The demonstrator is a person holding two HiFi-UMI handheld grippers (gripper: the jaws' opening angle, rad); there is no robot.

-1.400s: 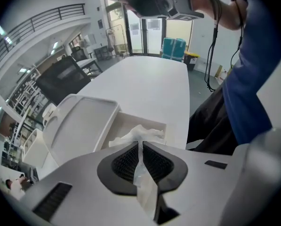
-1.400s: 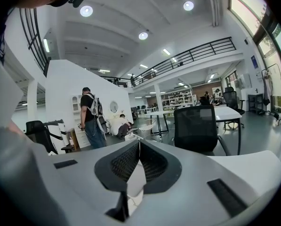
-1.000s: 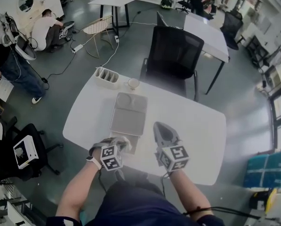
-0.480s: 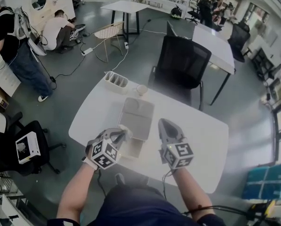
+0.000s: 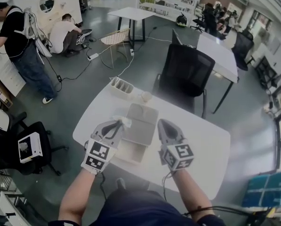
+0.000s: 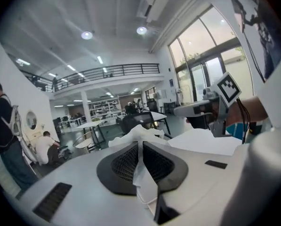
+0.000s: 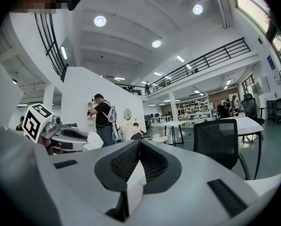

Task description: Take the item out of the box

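Note:
A flat grey box (image 5: pixel 142 118) lies on the white table (image 5: pixel 201 145), its near end paler (image 5: pixel 131 150). My left gripper (image 5: pixel 117 124) is raised over the box's left edge. It is shut on a thin, crumpled white sheet (image 5: pixel 125 122). In the left gripper view that sheet (image 6: pixel 136 136) runs pinched between the pads and bunches out past the tips of the left gripper (image 6: pixel 141 144). My right gripper (image 5: pixel 163 124) hovers by the box's right edge, jaws together with nothing held; the right gripper view shows my right gripper (image 7: pixel 139 143) with its tips meeting. The right gripper view also shows the sheet (image 7: pixel 94 140).
A white slotted holder (image 5: pixel 121 85) and a small cup (image 5: pixel 146 96) stand at the table's far edge. A black office chair (image 5: pixel 189 74) is behind the table, another black chair (image 5: pixel 13 147) at the left. People (image 5: pixel 25 46) stand and crouch at the far left.
My left gripper has risen and moved forward over the box's left edge with the white sheet in it. The right gripper has barely shifted.

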